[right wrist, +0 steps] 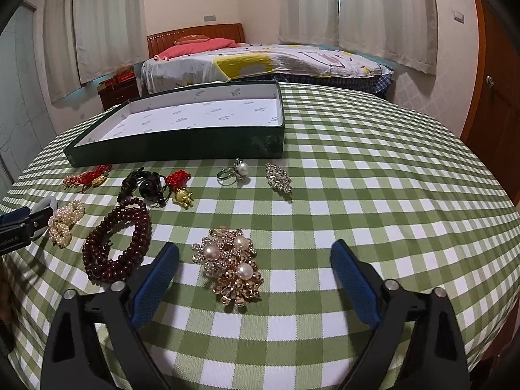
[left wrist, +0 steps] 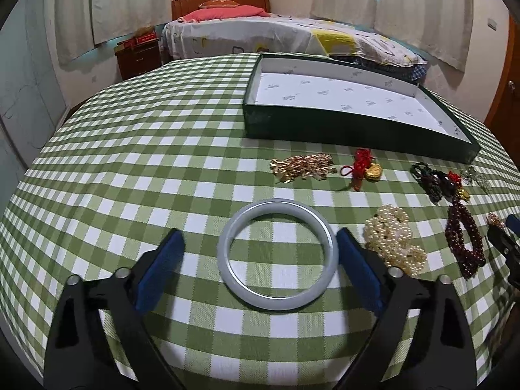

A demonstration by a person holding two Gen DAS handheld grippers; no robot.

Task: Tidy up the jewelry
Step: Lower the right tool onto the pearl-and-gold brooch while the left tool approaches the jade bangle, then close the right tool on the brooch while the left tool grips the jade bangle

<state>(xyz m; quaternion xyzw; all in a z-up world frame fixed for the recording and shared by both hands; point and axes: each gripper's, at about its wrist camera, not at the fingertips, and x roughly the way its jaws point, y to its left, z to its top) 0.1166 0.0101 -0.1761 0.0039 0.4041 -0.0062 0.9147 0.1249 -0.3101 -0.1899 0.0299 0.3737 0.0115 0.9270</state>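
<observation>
Left hand-held gripper [left wrist: 260, 253] stood wide apart over the bench [left wrist: 130, 162], its blue pads to either side of a pale grey bangle [left wrist: 278, 253] lying flat on the green-checked cloth. Right pad sat just beside the bangle's rim; contact could not be confirmed, left pad clear of it. Nothing lifted.

Right hand-held gripper [right wrist: 255, 260] likewise stood wide apart, straddling a gold-and-pearl brooch cluster [right wrist: 229, 266] without touching it.

Dark green tray [right wrist: 182, 146] with white lining sat at the far side of the bench. In front of it lay the loose pieces: pearl strand [left wrist: 395, 243], dark red bead strand [right wrist: 117, 243], pearl ring [right wrist: 234, 172], crystal brooch [right wrist: 278, 177], gold chain heap [left wrist: 304, 167].
</observation>
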